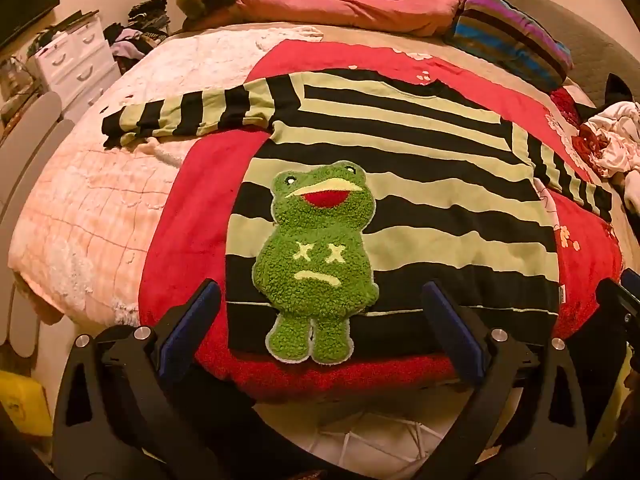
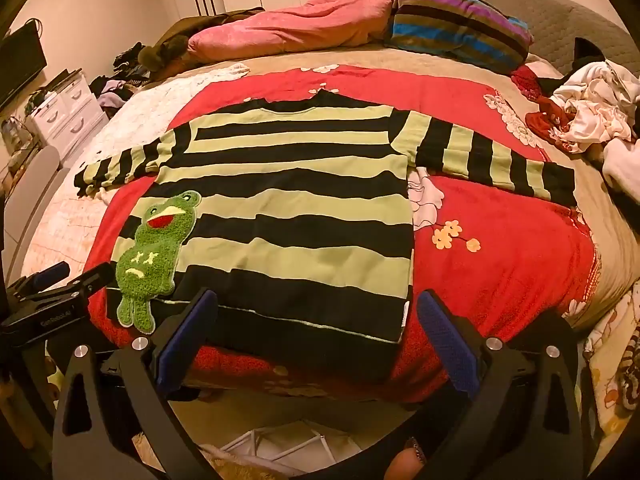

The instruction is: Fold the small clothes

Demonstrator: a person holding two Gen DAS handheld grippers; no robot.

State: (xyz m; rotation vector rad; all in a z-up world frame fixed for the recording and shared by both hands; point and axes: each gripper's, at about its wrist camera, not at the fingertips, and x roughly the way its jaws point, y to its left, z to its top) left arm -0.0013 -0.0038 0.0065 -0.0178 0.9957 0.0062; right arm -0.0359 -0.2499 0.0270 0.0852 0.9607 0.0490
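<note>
A small green-and-black striped sweater (image 1: 420,184) with a fuzzy green frog patch (image 1: 316,260) lies flat, face up, on a red blanket (image 1: 188,216) on the bed, both sleeves spread out. My left gripper (image 1: 320,296) is open and empty, hovering near the hem's left part, over the frog. My right gripper (image 2: 316,304) is open and empty, near the hem's right part of the sweater (image 2: 288,200). The frog (image 2: 156,256) shows at the left in the right wrist view, and the left gripper's body (image 2: 52,300) appears at its left edge.
A pink quilt (image 1: 88,208) covers the bed's left side. A pink duvet (image 1: 344,4) and a striped blanket (image 1: 512,36) lie at the far end. A pile of clothes (image 2: 592,112) sits at the right. White drawers (image 1: 76,60) stand left. Floor lies below the bed edge.
</note>
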